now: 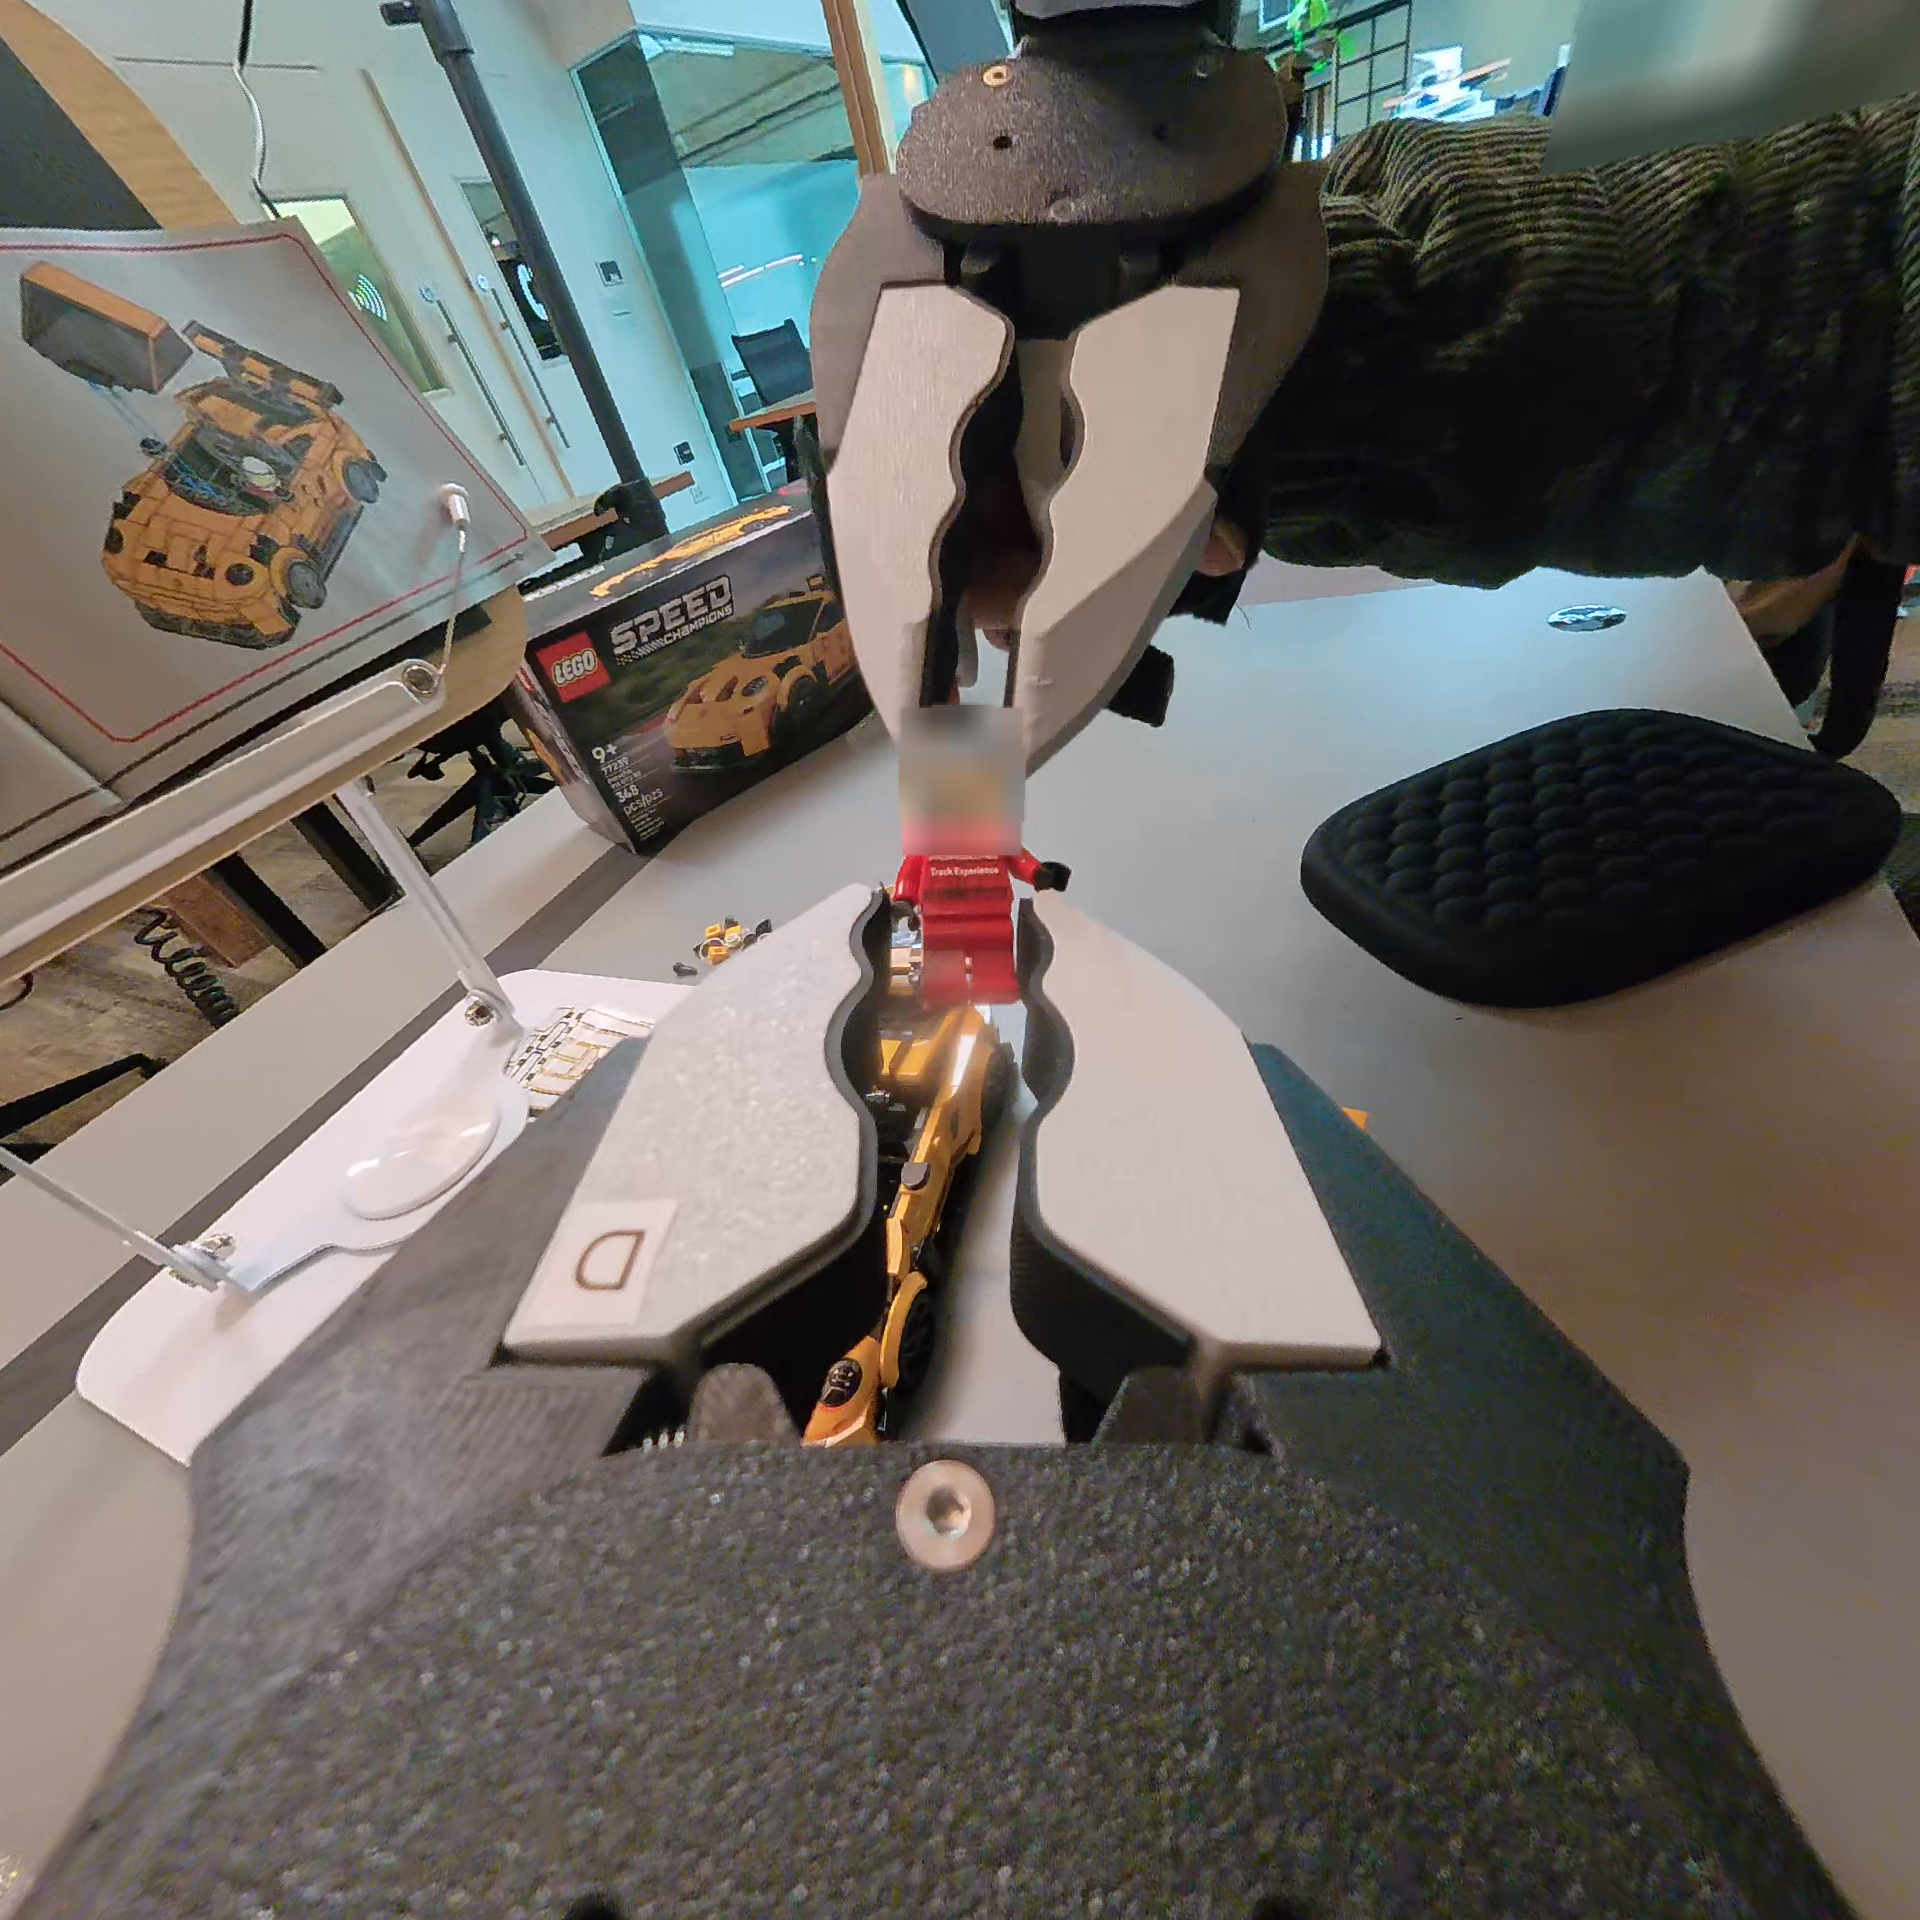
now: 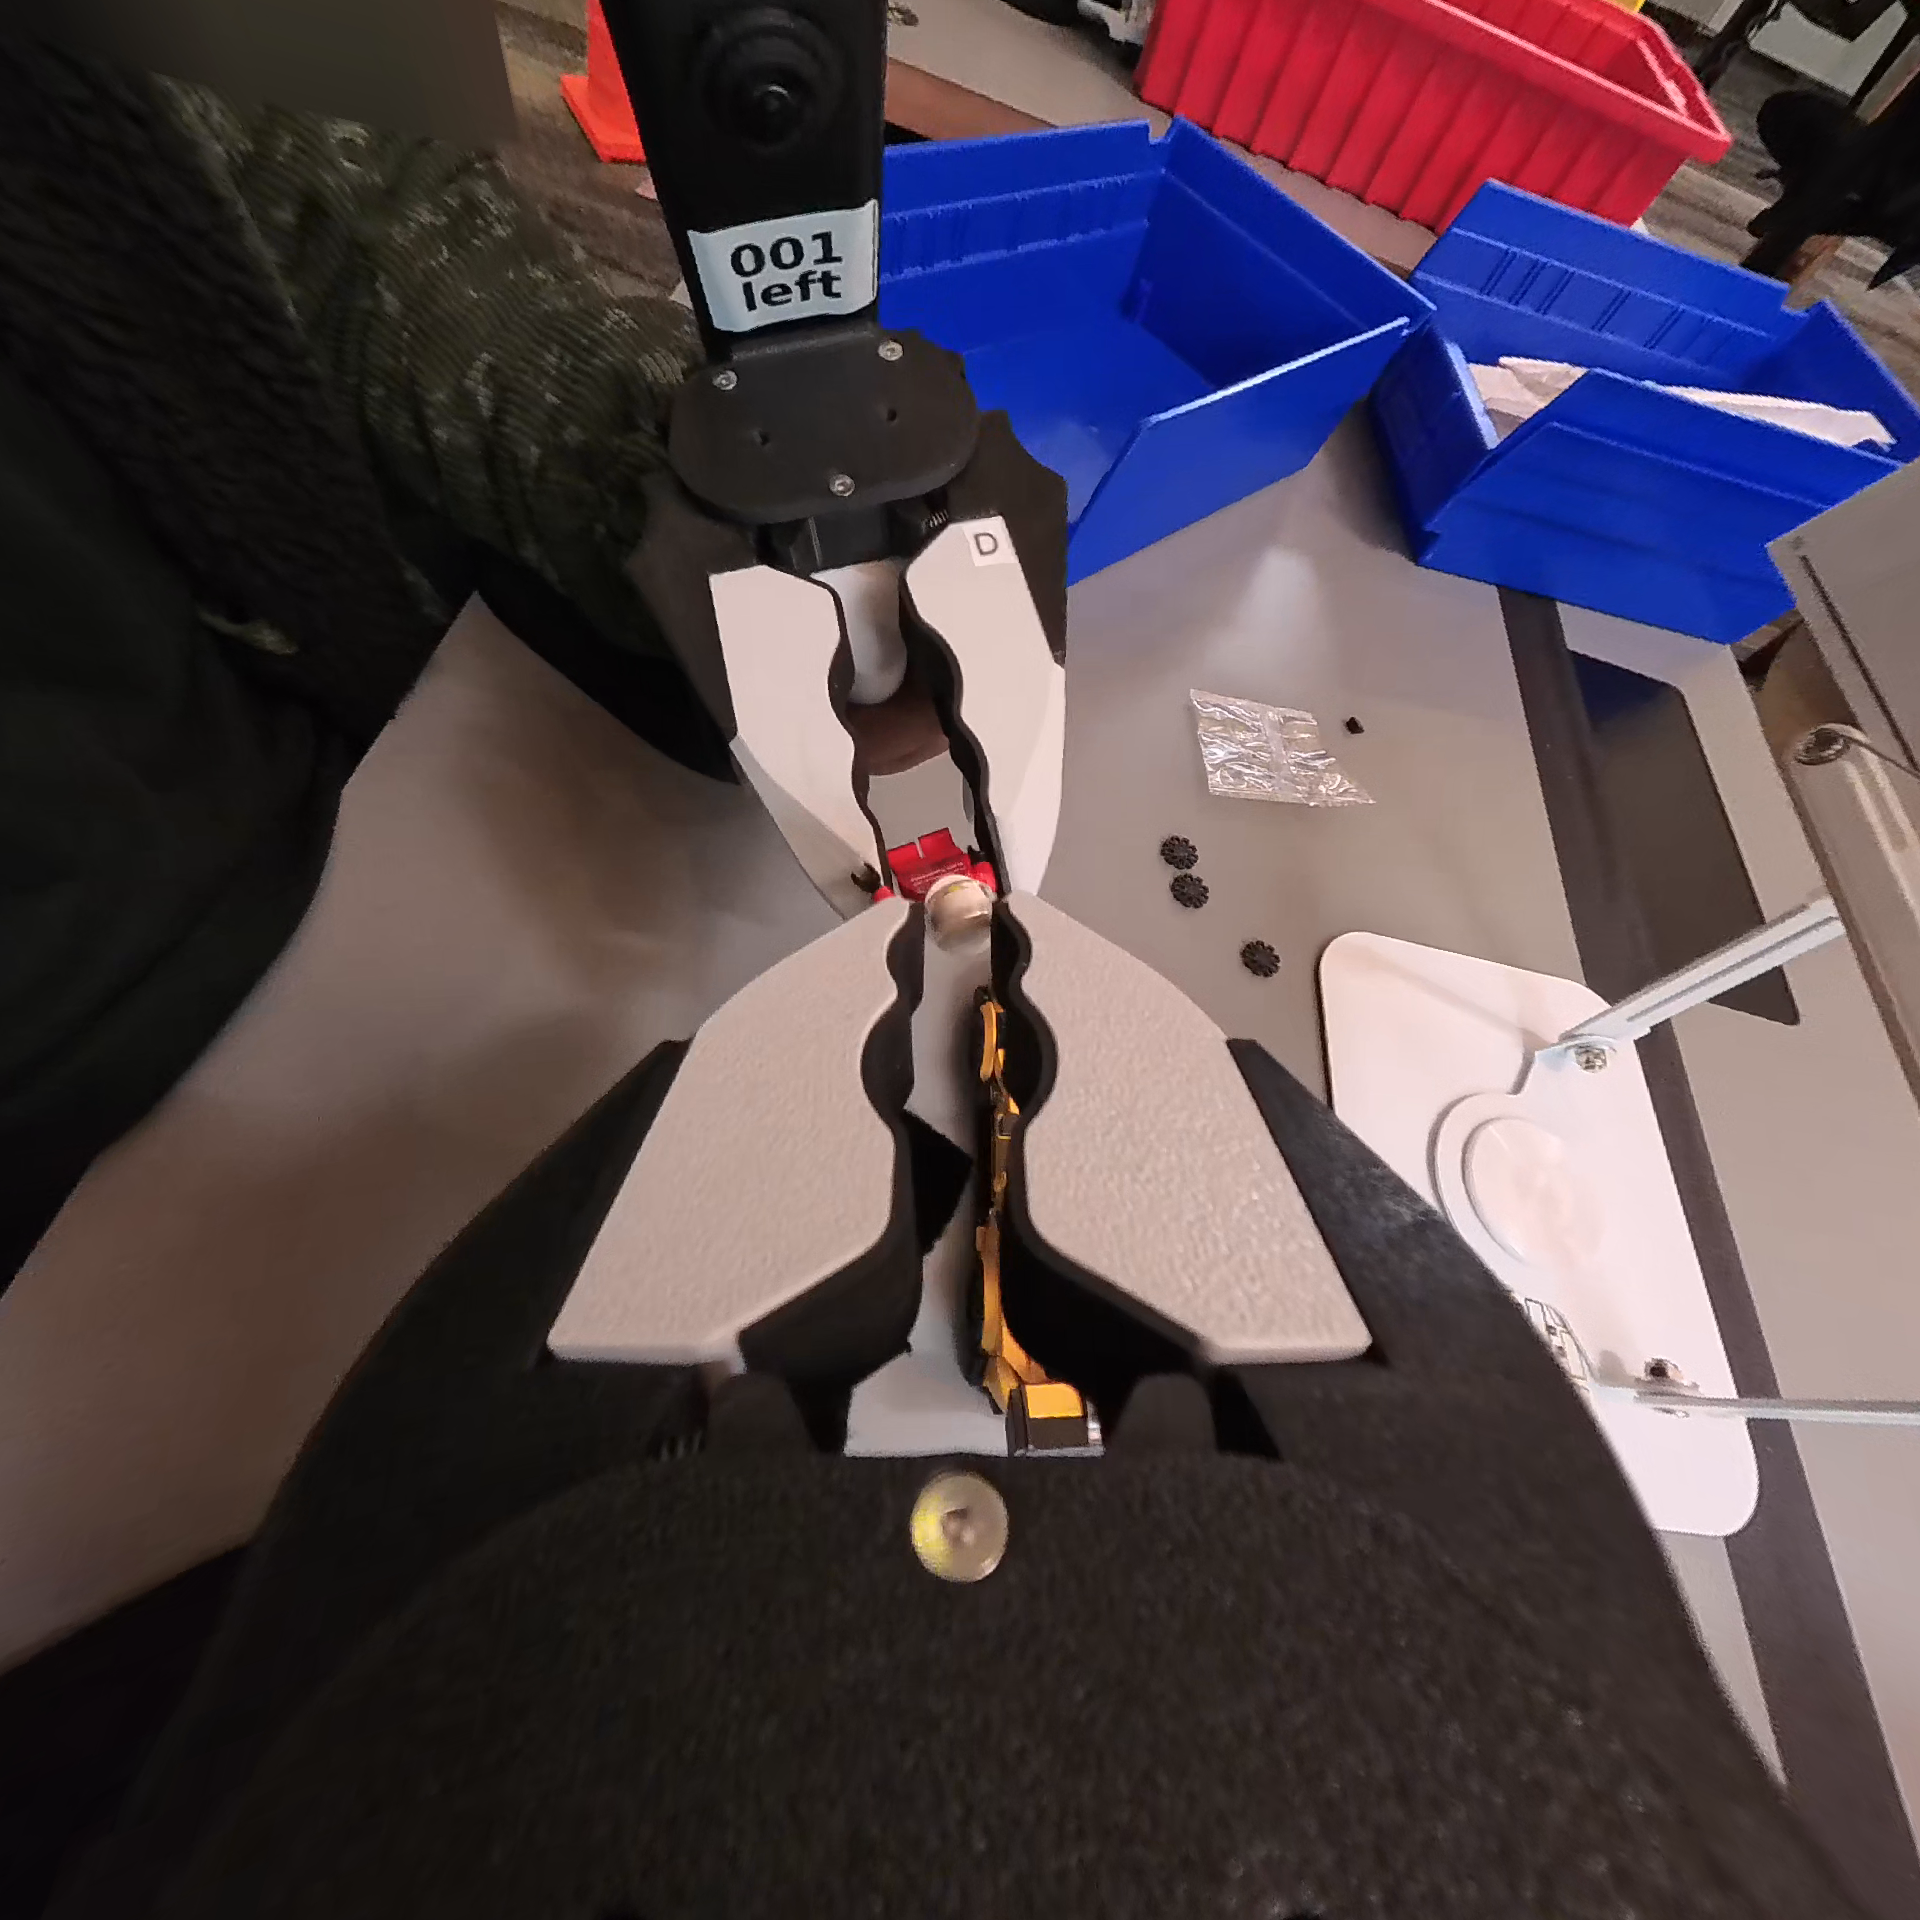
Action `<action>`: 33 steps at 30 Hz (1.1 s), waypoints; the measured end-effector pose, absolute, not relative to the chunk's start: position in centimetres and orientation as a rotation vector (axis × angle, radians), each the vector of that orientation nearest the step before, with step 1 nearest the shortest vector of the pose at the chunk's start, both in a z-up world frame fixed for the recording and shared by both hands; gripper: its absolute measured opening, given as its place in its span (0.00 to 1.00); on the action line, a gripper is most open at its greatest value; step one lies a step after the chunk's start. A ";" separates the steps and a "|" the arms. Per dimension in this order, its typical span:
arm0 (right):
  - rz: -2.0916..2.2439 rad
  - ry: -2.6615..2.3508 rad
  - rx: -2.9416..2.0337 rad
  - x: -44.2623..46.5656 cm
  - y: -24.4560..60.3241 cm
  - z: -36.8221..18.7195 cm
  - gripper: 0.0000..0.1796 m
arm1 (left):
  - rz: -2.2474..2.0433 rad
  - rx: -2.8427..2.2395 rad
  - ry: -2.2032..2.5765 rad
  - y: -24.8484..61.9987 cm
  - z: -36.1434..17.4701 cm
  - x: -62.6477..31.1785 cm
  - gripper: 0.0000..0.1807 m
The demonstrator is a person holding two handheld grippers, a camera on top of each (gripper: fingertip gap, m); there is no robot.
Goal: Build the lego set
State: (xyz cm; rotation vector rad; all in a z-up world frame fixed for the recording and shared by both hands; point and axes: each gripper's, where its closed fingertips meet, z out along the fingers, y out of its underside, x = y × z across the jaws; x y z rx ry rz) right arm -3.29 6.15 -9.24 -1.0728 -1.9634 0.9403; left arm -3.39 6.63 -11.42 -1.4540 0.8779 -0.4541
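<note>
The left gripper (image 1: 956, 925) is clamped on the red minifigure's (image 1: 971, 914) legs. The right gripper (image 2: 951, 925), tip to tip opposite, is closed on its head. The yellow car (image 1: 920, 1164) lies below both grippers, on the table (image 1: 1507, 1143).

The left gripper (image 1: 961, 935) points forward and low, its jaws drawn close around the legs of a red figure (image 1: 971, 925), with a narrow gap left along the rest of their length. The right gripper (image 1: 966, 696) faces it tip to tip from the opposite side, angled downward, its jaws nearly together on the top of that figure. A dark knitted sleeve (image 1: 1621, 343) covers the arm behind the right gripper; another sleeve (image 2: 343, 343) runs behind the left.
</note>
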 end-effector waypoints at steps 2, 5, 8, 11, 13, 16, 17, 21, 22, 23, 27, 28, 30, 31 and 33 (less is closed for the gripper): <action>0.941 -1.965 -1.077 -3.4 6.1 -9.3 0.07 | -0.454 -1.452 0.880 6.6 -11.4 -3.4 0.12; 0.955 -1.956 -1.081 -3.4 6.0 -9.1 0.07 | -0.465 -1.449 0.877 6.5 -11.3 -3.4 0.12; 0.975 -1.936 -1.082 -3.2 6.0 -8.7 0.09 | -0.471 -1.451 0.874 6.6 -11.4 -3.4 0.12; 0.958 -1.935 -1.089 -2.8 6.4 -8.5 0.06 | -0.489 -1.452 0.870 6.5 -11.3 -3.4 0.12; 0.947 -1.957 -1.100 -2.7 6.4 -8.9 0.03 | -0.508 -1.455 0.871 6.4 -11.3 -3.3 0.12; 0.940 -1.976 -1.102 -2.8 6.2 -9.4 0.02 | -0.518 -1.467 0.880 6.3 -11.5 -3.2 0.12; 0.946 -1.980 -1.106 -2.7 6.1 -9.4 0.02 | -0.524 -1.468 0.881 6.3 -11.5 -3.2 0.12; 0.961 -2.000 -1.116 -2.5 5.9 -9.6 0.02 | -0.536 -1.474 0.905 6.0 -11.6 -3.0 0.12; 0.958 -2.009 -1.124 -2.4 5.8 -9.8 0.02 | -0.532 -1.477 0.915 6.0 -11.7 -2.9 0.12; 0.968 -2.013 -1.128 -2.3 5.7 -9.9 0.01 | -0.537 -1.480 0.922 5.9 -11.8 -2.8 0.12; 0.987 -2.008 -1.153 -2.0 5.4 -10.3 0.00 | -0.529 -1.496 0.944 5.7 -12.1 -2.6 0.12; 0.988 -2.004 -1.158 -2.0 5.4 -10.5 0.00 | -0.523 -1.500 0.948 5.7 -12.3 -2.6 0.12; 1.004 -2.001 -1.169 -1.8 5.2 -10.6 0.00 | -0.528 -1.502 0.964 5.6 -12.4 -2.4 0.12; 1.006 -1.995 -1.174 -1.7 5.3 -10.7 0.00 | -0.526 -1.504 0.965 5.6 -12.5 -2.4 0.12; 1.007 -1.985 -1.179 -1.7 5.3 -10.8 0.00 | -0.519 -1.507 0.967 5.6 -12.6 -2.3 0.12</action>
